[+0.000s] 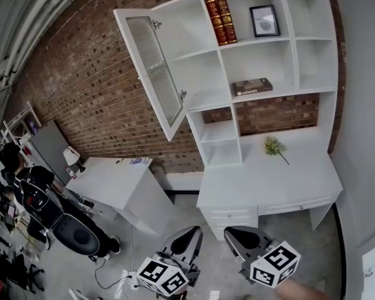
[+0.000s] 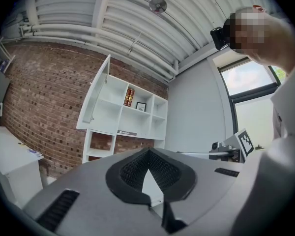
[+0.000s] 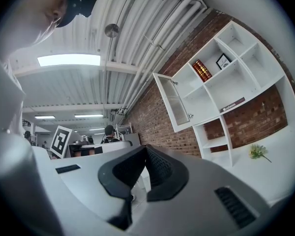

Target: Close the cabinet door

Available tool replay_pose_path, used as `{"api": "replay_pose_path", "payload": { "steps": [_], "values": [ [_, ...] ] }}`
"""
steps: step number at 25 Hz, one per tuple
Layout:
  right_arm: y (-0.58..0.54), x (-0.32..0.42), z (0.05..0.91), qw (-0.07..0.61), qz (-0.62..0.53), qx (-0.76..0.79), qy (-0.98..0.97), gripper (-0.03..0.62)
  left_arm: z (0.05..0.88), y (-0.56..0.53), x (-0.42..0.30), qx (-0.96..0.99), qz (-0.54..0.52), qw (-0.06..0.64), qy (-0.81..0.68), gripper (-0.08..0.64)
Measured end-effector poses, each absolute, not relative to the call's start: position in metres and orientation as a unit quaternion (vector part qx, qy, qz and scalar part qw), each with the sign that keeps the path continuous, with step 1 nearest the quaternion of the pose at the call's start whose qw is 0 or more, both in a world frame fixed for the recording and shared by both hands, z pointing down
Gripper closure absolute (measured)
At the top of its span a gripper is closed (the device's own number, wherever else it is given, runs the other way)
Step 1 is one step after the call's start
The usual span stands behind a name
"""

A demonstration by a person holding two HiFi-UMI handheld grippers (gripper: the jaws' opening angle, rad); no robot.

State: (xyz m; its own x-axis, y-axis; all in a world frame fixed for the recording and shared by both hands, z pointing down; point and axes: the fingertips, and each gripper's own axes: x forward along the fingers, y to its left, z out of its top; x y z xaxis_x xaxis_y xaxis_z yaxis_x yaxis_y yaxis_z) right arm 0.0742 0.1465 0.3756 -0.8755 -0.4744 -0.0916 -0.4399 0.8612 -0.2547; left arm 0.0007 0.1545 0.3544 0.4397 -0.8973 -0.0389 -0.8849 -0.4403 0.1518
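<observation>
The white cabinet door (image 1: 155,67), with a frosted glass panel, stands swung wide open at the upper left of the white shelf unit (image 1: 303,64) on the brick wall. It also shows as the door (image 2: 94,98) in the left gripper view and the door (image 3: 171,101) in the right gripper view. Both grippers hang low and well short of it, in front of the desk (image 1: 300,180). My left gripper (image 1: 190,230) (image 2: 148,151) is shut with nothing in it. The right gripper (image 1: 232,231) (image 3: 146,147) is shut and empty too.
The shelves hold red books (image 1: 220,20), a framed picture (image 1: 264,20) and a flat-lying book (image 1: 252,87); a small plant (image 1: 274,147) lies on the desk. A white low cabinet (image 1: 109,180) and a dark office chair (image 1: 69,227) stand at the left.
</observation>
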Motion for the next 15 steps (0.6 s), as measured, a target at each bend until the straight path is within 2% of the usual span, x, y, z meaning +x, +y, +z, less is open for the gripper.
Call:
{"api": "replay_pose_path", "payload": {
  "steps": [9,15],
  "values": [
    [0.136,0.062,0.374,0.072,-0.102,-0.231,0.965,0.575,0.348,0.143,-0.013,0.839,-0.062,0.044,-0.538,0.549],
    [0.108,0.041,0.375,0.060,-0.089,-0.240,0.965,0.575,0.346,0.116,-0.049,0.832,-0.081,0.044,-0.547,0.549]
  ]
}}
